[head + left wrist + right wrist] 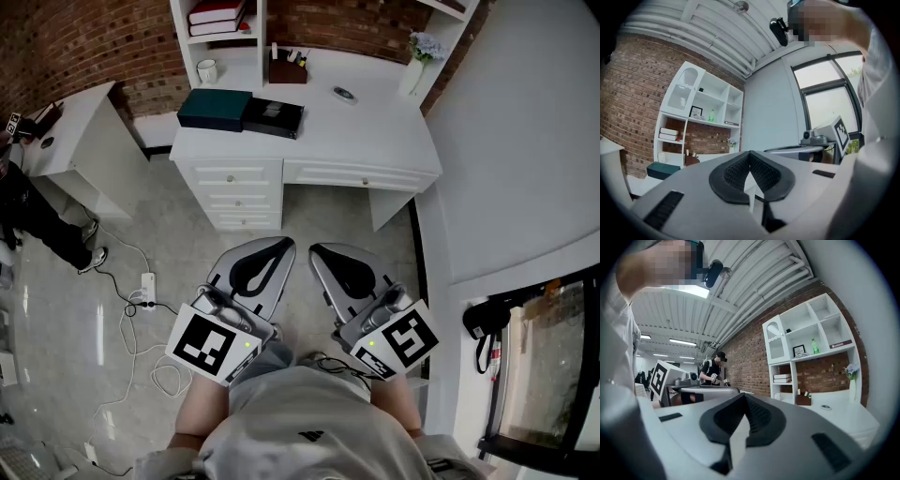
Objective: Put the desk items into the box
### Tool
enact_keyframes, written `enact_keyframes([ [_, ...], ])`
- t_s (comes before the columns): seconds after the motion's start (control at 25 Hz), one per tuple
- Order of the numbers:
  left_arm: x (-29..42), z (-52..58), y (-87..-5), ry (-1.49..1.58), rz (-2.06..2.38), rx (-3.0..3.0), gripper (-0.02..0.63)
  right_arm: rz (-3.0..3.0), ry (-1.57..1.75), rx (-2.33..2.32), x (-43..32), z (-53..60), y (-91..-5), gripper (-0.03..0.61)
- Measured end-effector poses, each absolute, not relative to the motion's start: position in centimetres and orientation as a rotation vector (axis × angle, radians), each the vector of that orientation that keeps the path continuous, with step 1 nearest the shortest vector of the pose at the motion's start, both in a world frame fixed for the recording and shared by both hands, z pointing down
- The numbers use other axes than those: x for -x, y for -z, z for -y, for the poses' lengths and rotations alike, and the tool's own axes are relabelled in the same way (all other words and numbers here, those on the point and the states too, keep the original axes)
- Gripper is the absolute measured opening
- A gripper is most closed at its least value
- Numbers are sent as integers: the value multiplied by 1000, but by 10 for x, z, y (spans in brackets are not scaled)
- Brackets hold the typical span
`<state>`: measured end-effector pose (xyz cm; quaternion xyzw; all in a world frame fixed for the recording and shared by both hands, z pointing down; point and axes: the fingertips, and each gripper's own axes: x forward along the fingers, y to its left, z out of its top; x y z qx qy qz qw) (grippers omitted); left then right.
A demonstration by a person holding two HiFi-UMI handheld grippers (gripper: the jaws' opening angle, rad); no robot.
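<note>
The left gripper (273, 251) and right gripper (327, 254) are held level at the person's waist, well back from the white worktop (375, 127), so nothing is within reach yet. Both are closed and empty, their jaw tips meeting. The mug (207, 70), pen holder (288, 68) and small round item (344, 93) stand apart on the worktop. The teal box (215, 108) at its left end is probably where they go.
</note>
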<state>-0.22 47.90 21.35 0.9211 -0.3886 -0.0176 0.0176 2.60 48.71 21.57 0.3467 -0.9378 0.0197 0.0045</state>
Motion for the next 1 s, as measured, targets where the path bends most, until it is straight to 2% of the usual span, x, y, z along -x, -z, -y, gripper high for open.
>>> enact_keyframes([
  [1.0,44,-449,-222,72,1152,-2905,12,2876,-20,-1178,12,-460,-221,9],
])
